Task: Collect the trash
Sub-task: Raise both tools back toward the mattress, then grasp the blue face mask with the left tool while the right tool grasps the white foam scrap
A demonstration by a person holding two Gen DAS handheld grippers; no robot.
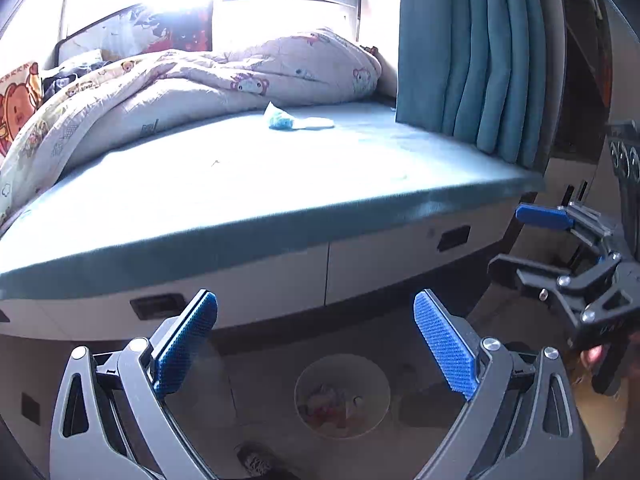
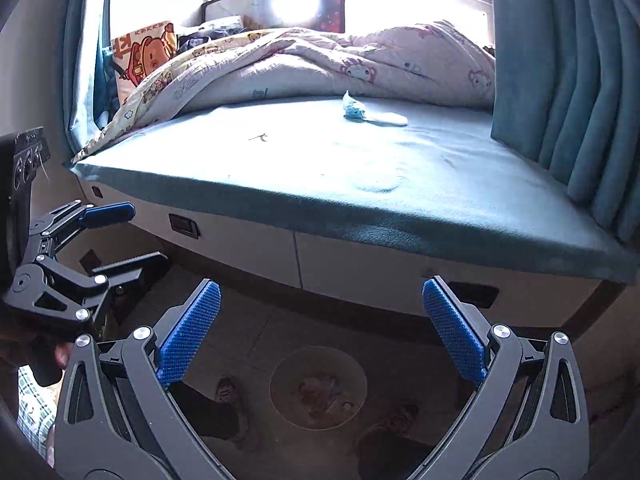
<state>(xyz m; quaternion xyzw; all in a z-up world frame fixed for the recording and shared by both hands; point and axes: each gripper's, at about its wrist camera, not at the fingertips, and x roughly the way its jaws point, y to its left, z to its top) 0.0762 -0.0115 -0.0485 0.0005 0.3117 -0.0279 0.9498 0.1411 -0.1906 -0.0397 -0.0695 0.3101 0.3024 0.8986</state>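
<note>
Both hand-held grippers, left [image 1: 315, 344] and right [image 2: 321, 336], gape wide, empty.

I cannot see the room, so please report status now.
Left gripper open, right gripper open, both empty. Crumpled blue-white wrapper on teal mattress, beside cartoon-print quilt. Path clear.

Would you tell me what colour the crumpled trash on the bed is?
The crumpled trash is light blue and white, clearest in the right wrist view.

A rumpled cartoon-print quilt [image 1: 224, 80] lies across a teal-covered bed [image 1: 248, 184] beside teal curtains [image 1: 480, 60], with white drawers [image 2: 360, 264] under the mattress.
</note>
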